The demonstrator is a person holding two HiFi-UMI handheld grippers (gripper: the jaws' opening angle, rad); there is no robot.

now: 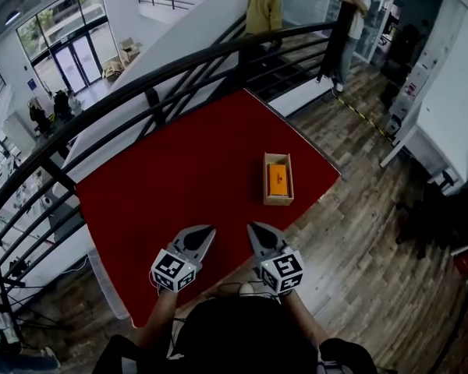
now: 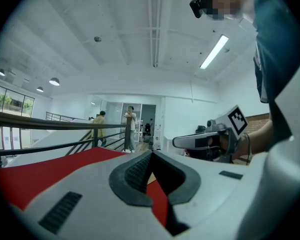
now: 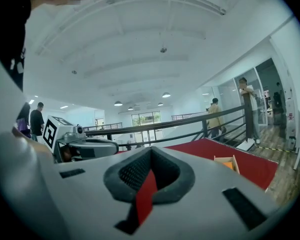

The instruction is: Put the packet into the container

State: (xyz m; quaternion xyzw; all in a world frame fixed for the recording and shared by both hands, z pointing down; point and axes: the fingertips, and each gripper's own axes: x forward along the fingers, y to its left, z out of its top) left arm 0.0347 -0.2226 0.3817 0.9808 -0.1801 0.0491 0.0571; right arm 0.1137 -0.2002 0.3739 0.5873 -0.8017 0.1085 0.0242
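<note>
Wooden floor [image 1: 359,263] runs round the red table [image 1: 179,170] in front of us, and a black railing [image 1: 140,88] curves along the table's far side. Beyond the railing, two people [image 1: 263,6] stand near the top of a staircase [image 1: 218,61]. On the table, close to its right edge, we see the container [image 1: 267,179], a small open-topped wooden box lying lengthwise away from us. The packet [image 1: 278,180], bright orange, lies flat inside it and fills most of the bottom. We hold both tools over the near edge of the table, well short of the box and side by side with a gap between them, both pointing forward. The left gripper [image 1: 207,231] has its jaws pressed together. In its own view the dark pads meet at the tip, and only the red tabletop shows through the opening behind them, so it holds nothing. The right gripper [image 1: 253,228] is closed in the same way. Its pads touch at the front, red cloth shows through the gap further back, and nothing is pinched between them. From the right gripper view the box sits off to the right on the red surface, with a bit of orange showing inside. Neither tool touches the box or the packet.
</note>
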